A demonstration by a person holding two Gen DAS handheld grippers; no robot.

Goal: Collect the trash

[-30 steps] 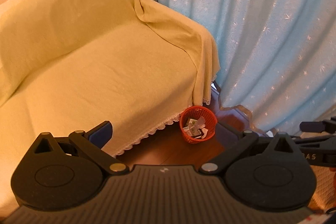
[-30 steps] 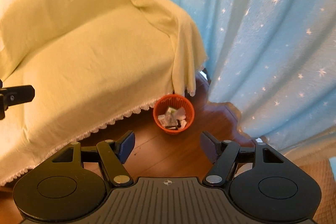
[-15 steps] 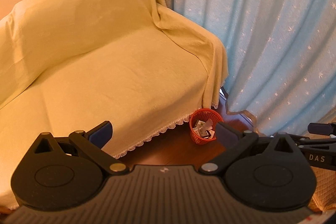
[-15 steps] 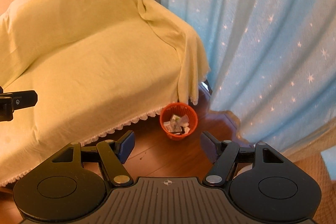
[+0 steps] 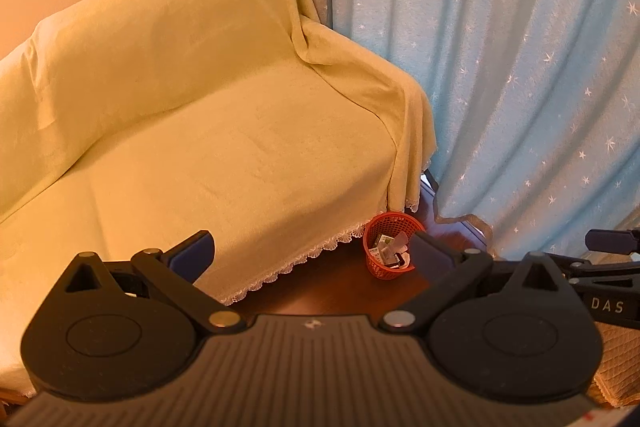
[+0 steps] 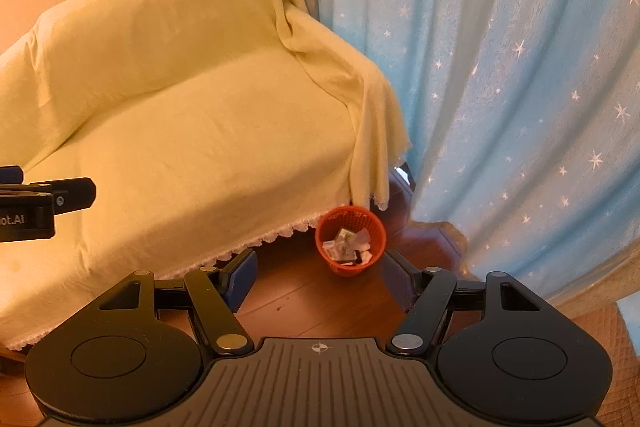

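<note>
Both my grippers, left [image 5: 310, 257] and right [image 6: 320, 281], are spread wide and empty; orange trash basket [image 6: 351, 239] with scraps sits lower center by the sofa [image 6: 192, 131].

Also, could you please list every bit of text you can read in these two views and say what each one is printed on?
"DAS" is on the right gripper body, at the left view's right edge.
"ot.AI", cut off by the frame, is on the left gripper body, at the right view's left edge.
Print on the trash in the red basket is too small to read.
</note>
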